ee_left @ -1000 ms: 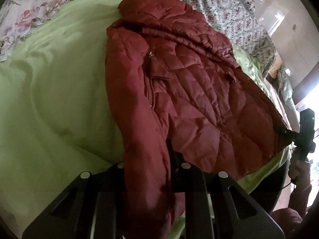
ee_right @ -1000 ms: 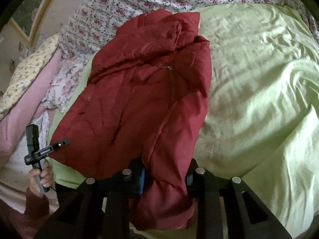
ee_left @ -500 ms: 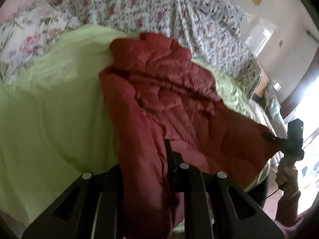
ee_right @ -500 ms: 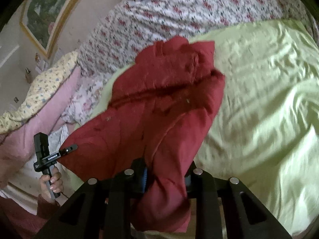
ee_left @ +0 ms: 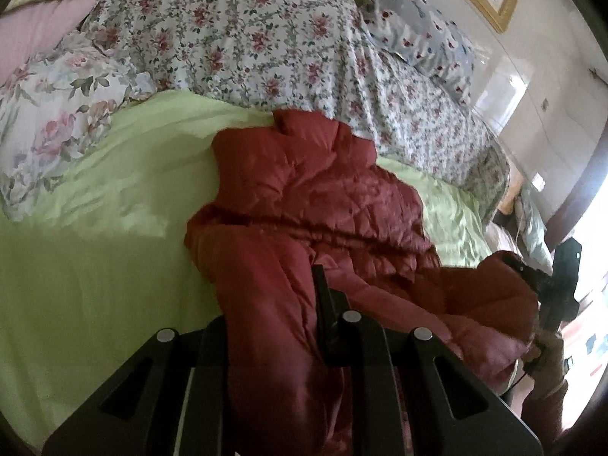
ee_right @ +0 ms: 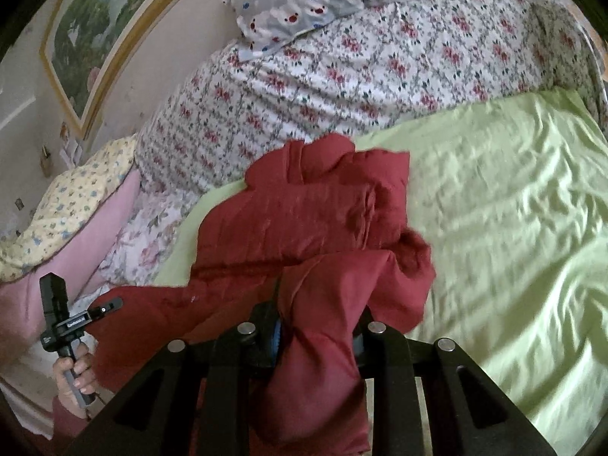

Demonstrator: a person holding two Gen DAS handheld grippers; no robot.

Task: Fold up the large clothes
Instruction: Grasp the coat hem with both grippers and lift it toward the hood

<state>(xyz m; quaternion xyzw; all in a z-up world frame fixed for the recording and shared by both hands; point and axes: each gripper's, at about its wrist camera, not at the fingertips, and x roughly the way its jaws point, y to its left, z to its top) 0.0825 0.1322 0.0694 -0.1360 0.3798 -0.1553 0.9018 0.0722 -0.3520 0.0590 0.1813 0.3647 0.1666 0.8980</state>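
Both grippers, left (ee_left: 273,304) and right (ee_right: 317,323), clamped on hem corners of red jacket (ee_left: 323,205), raised off green sheet (ee_left: 95,228) for folding toward collar

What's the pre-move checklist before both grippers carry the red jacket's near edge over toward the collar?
1. Left gripper clamped on the red jacket: ok, fabric bunched between its fingers.
2. Right gripper clamped on the jacket: ok, a thick fold is pinched.
3. Near edge lifted off the green sheet: ok, it hangs between the grippers.
4. Collar end resting on the sheet: ok, lying by the floral quilt.
5. Landing area clear: ok, nothing else lies on the sheet around the jacket.
6. Sleeves tucked flat: cannot tell, the folds hide them.
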